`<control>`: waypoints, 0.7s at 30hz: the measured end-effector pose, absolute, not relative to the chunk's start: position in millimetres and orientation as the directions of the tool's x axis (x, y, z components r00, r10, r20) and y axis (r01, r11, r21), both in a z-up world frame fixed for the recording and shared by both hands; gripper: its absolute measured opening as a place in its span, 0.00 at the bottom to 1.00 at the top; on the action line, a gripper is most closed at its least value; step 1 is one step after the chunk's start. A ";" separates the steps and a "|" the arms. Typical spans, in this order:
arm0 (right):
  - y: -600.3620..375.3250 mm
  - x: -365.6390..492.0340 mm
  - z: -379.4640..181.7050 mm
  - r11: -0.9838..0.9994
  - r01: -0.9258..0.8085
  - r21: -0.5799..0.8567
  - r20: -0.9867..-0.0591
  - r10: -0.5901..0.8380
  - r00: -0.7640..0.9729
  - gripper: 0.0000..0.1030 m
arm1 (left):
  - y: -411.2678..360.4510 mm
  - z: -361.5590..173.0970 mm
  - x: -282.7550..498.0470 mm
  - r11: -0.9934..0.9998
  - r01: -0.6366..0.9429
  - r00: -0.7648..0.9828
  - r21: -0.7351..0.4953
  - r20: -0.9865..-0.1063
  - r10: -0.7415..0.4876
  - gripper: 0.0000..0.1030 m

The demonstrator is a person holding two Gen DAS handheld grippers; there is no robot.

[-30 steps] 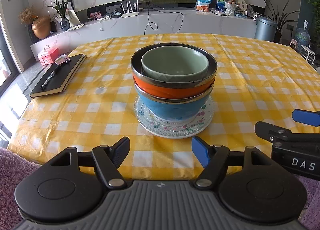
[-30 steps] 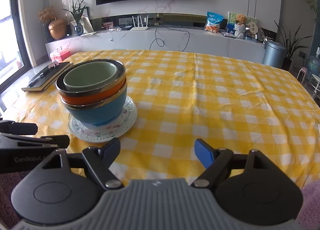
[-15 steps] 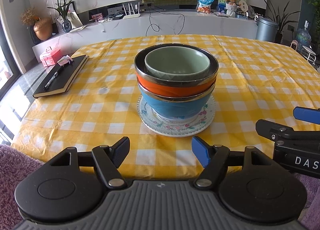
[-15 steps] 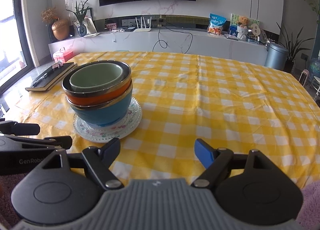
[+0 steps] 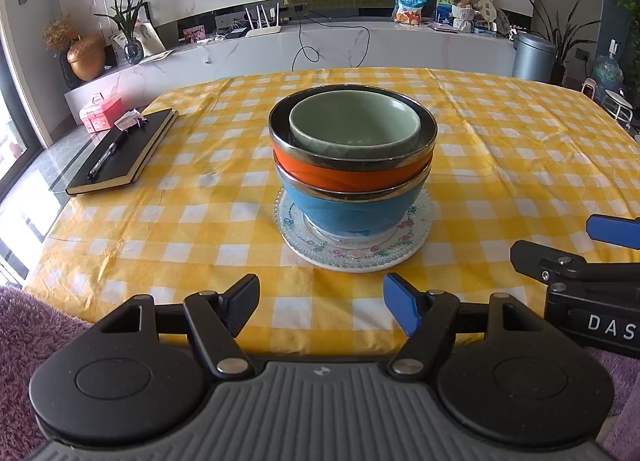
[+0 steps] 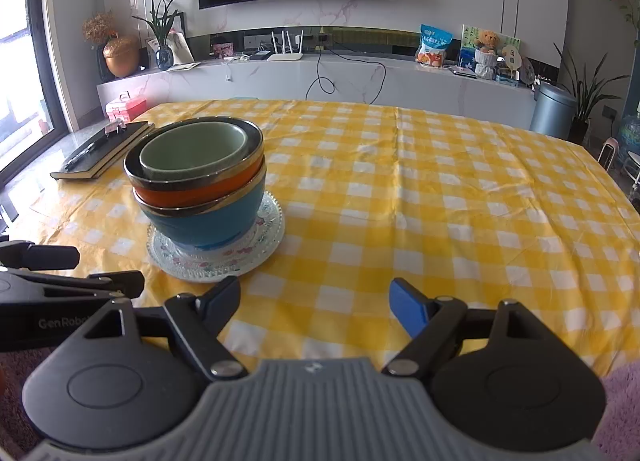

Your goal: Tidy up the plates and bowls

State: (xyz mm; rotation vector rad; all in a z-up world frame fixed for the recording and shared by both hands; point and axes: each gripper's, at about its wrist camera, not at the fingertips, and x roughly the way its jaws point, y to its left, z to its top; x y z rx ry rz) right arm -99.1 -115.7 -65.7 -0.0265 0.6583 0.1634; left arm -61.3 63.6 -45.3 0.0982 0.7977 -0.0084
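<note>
A green bowl point(image 5: 354, 129) sits nested in an orange bowl point(image 5: 352, 175), which sits in a blue bowl point(image 5: 352, 211), all on a floral glass plate point(image 5: 354, 251) on the yellow checked table. The stack also shows in the right wrist view point(image 6: 200, 181). My left gripper point(image 5: 320, 307) is open and empty, at the table's near edge in front of the stack. My right gripper point(image 6: 314, 307) is open and empty, to the right of the stack, apart from it. Its fingers show at the right of the left wrist view point(image 5: 612, 231).
A black notebook with a pen point(image 5: 122, 151) lies at the table's left edge. A red box point(image 5: 100, 113) stands beyond it. A white cabinet with plants, a router and a grey bin point(image 5: 534, 57) runs behind the table. A purple rug point(image 5: 36, 321) lies below the near edge.
Both grippers have drawn back and risen slightly; the bowl stack sits a little farther off in both views. Nothing was grasped or moved.
</note>
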 end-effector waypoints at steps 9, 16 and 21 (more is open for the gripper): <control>-114.9 -99.5 -66.3 0.987 -0.160 0.029 -0.613 0.144 0.777 0.78 | 63.1 -45.0 -61.3 0.995 0.044 0.699 0.087 -0.715 0.032 0.81; -114.9 -99.6 -66.7 0.987 -0.160 0.030 -0.614 0.144 0.776 0.79 | 63.1 -45.2 -61.0 0.995 0.044 0.700 0.087 -0.714 0.031 0.81; -113.8 -99.7 -67.8 0.987 -0.161 0.030 -0.615 0.145 0.775 0.79 | 62.9 -44.7 -61.2 0.995 0.045 0.701 0.088 -0.713 0.031 0.81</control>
